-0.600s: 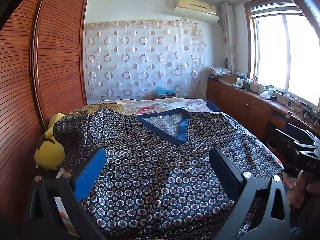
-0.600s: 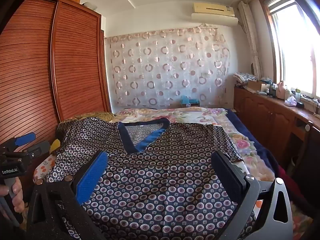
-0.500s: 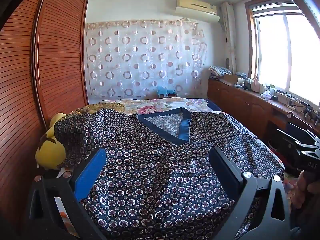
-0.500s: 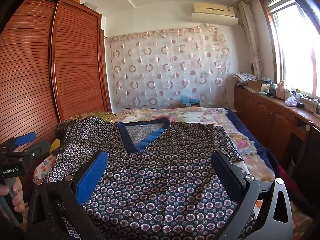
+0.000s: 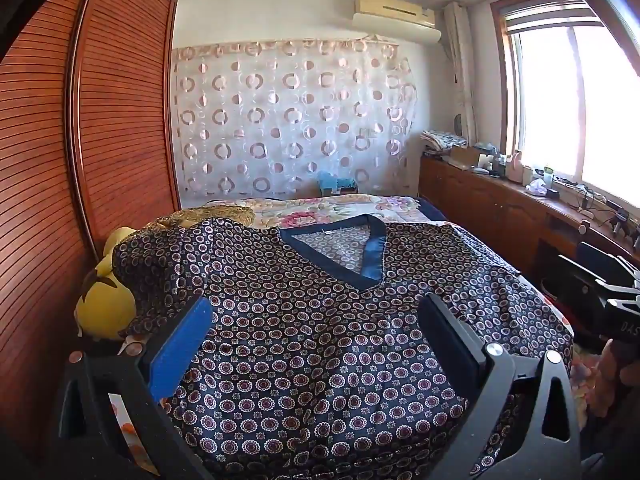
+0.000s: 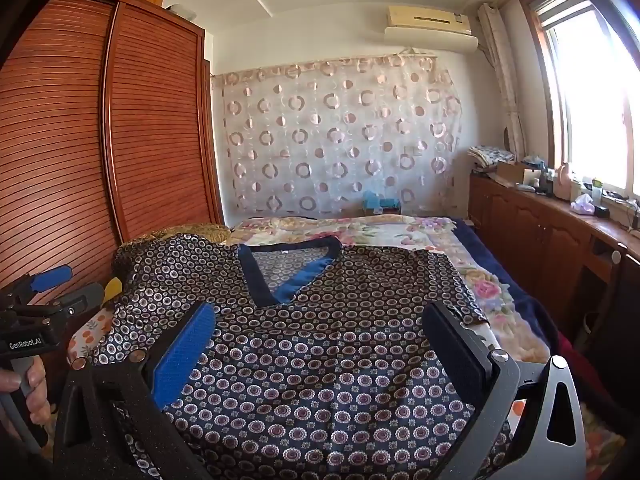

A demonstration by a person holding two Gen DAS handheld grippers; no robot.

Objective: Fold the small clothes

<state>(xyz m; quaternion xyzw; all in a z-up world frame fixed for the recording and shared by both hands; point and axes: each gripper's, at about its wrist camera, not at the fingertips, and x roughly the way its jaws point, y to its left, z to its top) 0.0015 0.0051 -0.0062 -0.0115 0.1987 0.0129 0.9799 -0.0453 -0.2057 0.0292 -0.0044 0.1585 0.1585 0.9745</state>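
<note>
the shirt [image 5: 320,320] lies spread flat, front up, on the bed [image 6: 360,228], its v-neck toward the curtain [image 5: 288,128]. the left gripper [image 5: 320,344] and right gripper [image 6: 320,344] hang above the shirt's near hem, both with fingers spread wide and holding nothing. a yellow toy [image 5: 104,300] sits by the shirt's left sleeve.

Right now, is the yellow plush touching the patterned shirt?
Touching. The left wrist view shows the patterned shirt's left sleeve draped directly over the top of the yellow plush, no gap visible.

Both wrist views look low along the bed [image 5: 344,210] toward the curtain [image 6: 340,136]. Both sit near the shirt [image 5: 320,340], which they share.
</note>
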